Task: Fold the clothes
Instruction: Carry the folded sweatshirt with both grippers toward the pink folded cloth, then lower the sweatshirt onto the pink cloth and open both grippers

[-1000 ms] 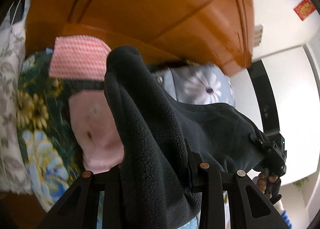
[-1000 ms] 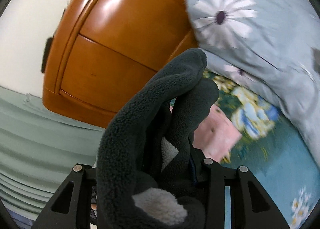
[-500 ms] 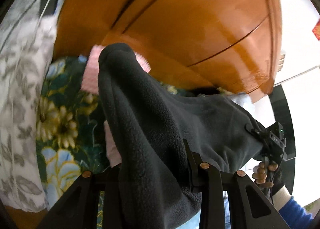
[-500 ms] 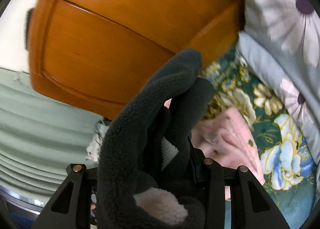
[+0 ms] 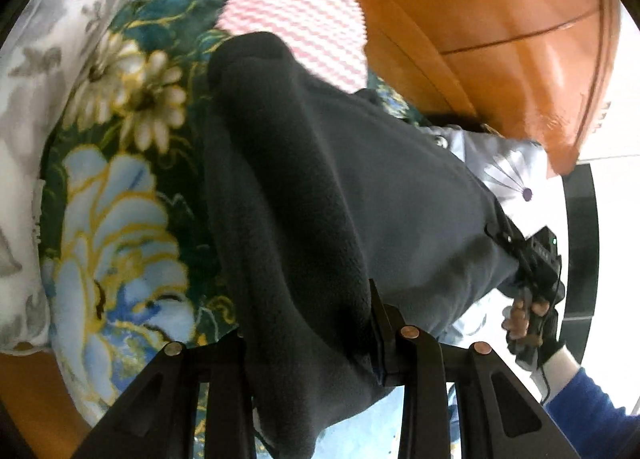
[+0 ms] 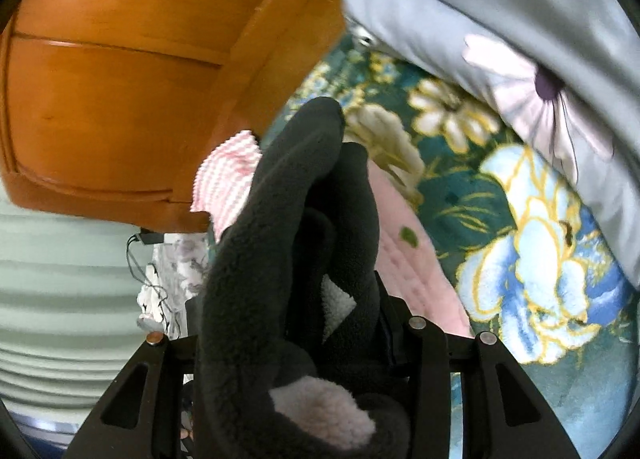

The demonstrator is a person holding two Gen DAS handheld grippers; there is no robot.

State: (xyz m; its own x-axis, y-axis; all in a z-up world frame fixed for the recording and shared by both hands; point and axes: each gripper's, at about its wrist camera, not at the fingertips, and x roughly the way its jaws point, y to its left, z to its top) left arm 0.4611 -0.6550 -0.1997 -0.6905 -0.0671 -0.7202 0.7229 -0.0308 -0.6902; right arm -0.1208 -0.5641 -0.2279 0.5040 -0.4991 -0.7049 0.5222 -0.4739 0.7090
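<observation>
In the left wrist view, a white-and-grey floral pillow lies at the far left, beside the dark green bedspread with large blue and cream flowers. The left claw is clamped on a thick fold of the dark grey fleece garment, which bunches up between its black fingers and stretches away rightward, above the bed. Behind the fleece's top edge sits a folded pink-and-white striped knit cloth, close to the glossy orange-brown wooden headboard. At the far right, a hand wrapped round a black handle, with a blue sleeve below it, holds the other end of the garment.

In the right wrist view, the headboard fills the upper left. The right claw is clamped on a doubled-over bundle of the fleece, its pale lining showing. A pale pink quilted cloth lies on the bedspread just behind, and a grey daisy-print pillow is at the upper right.
</observation>
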